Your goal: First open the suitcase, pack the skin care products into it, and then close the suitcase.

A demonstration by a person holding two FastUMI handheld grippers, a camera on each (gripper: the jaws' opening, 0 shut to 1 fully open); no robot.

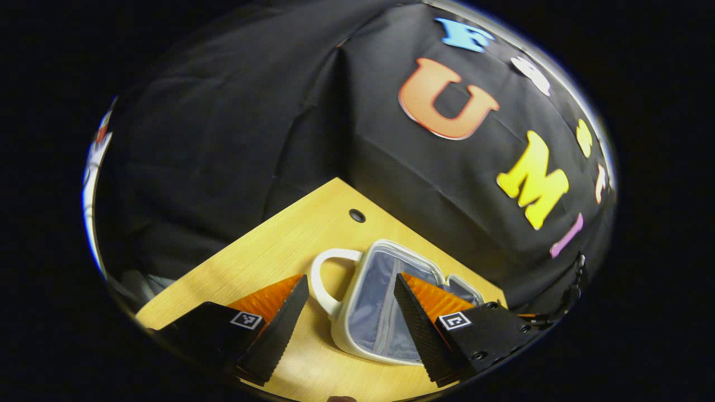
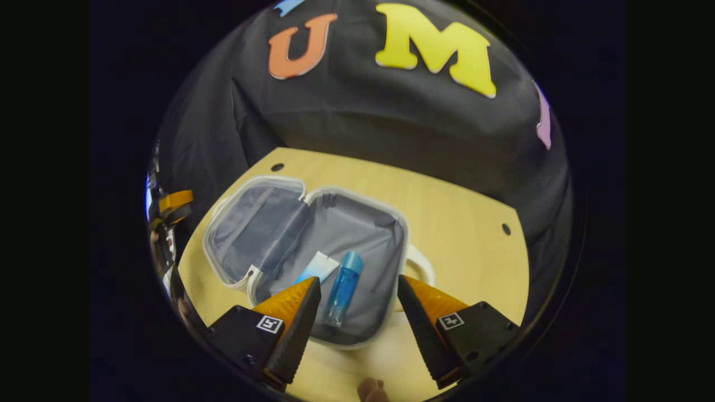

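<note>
Black cloth walls your pale wooden bench [image 2: 458, 223]. Nearest, your right hand-held gripper [image 2: 357, 304] and left hand-held gripper [image 1: 352, 307] both hang spread, pinching nothing. Beyond, mid-bench, the suitcase [image 2: 357, 223] lies open, holding a blue bottle [image 2: 343, 287] and a tube [image 2: 317, 268]. Its lid looks soft, light; take it by the rim.

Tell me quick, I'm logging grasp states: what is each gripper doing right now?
Left gripper: open, holding nothing, above the open suitcase.
Right gripper: open, holding nothing, over the blue bottle lying in the suitcase.
</note>
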